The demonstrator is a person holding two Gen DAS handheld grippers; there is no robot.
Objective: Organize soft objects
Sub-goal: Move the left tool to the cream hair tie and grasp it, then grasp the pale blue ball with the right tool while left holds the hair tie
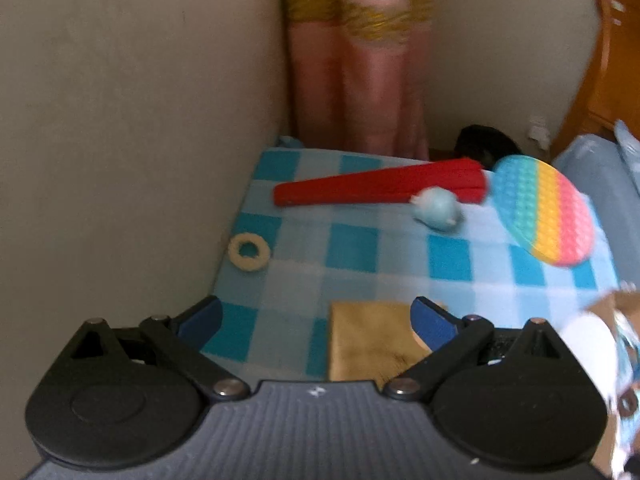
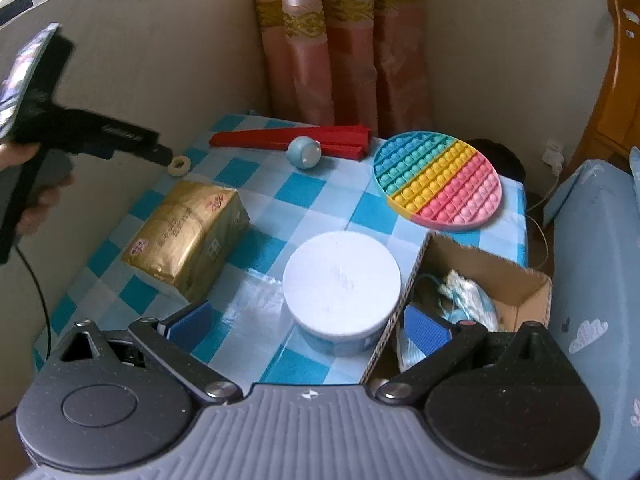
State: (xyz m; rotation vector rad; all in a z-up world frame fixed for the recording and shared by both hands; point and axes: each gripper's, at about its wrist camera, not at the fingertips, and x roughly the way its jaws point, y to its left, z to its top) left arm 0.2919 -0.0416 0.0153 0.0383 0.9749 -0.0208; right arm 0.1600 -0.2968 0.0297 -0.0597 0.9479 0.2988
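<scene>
Here the table (image 2: 320, 196) wears a blue-and-white checked cloth and stands pushed into a corner, with a plain beige wall (image 1: 140, 120) on the left tool's side and pink curtains (image 2: 332, 60) with gold bands hanging straight ahead of both tools. A wooden chair (image 2: 620, 80) and pale blue bedding (image 2: 592, 260) lie off to the right of the right tool.

The left tool (image 1: 316, 320) is spread wide and grips nothing; a gold tissue pack (image 1: 368, 340) lies just below and between its fingers, closer to the right one. Ahead of it to the left, near the wall, rests a small cream foam ring (image 1: 249, 251). Farther ahead lie a red folded fan (image 1: 380, 186) and a pale blue ball (image 1: 438, 210) touching it, with a rainbow bubble pad (image 1: 548, 210) off to the front right.

The right tool (image 2: 308, 328) is likewise spread and empty. A white round tub (image 2: 342, 280) sits just ahead between its fingers. Its right finger hangs over an open cardboard box (image 2: 532, 292) holding crumpled soft things, beside the tub. In this view the left tool's tip is near the foam ring (image 2: 180, 166), and I cannot tell if they touch.
</scene>
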